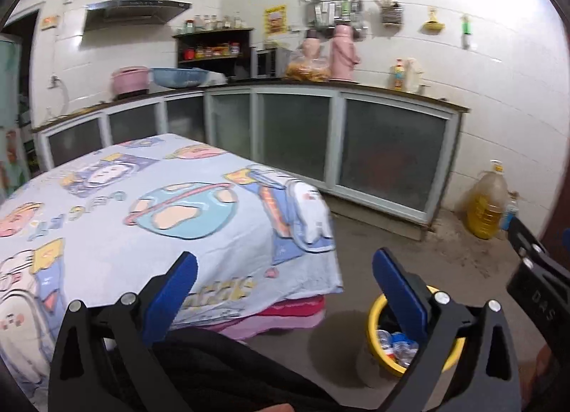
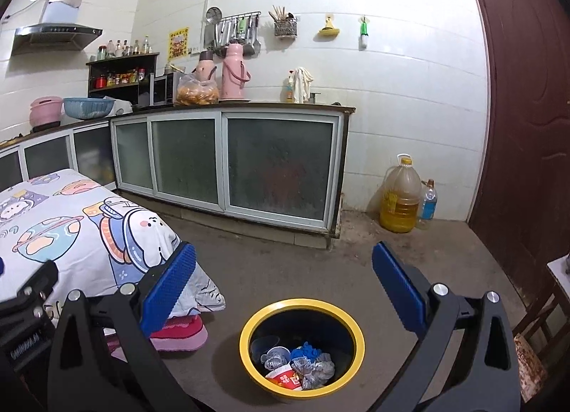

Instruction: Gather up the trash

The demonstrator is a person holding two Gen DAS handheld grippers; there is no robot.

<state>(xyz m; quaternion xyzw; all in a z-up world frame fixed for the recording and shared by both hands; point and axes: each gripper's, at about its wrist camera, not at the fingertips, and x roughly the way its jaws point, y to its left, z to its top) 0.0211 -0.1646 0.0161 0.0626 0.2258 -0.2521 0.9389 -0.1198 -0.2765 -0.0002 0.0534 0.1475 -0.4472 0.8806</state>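
While both claws gape empty, the right gripper above the yellow-rimmed bin of crumpled trash and the left gripper at the clothed table's corner, any next piece wants a firm, centred pinch before release directly over the rim.

From my feed I count one yellow-rimmed bin on the floor, one table under a cartoon cloth, and two pink thermos flasks on the counter. By the wall stand one big oil jug and one small bottle.
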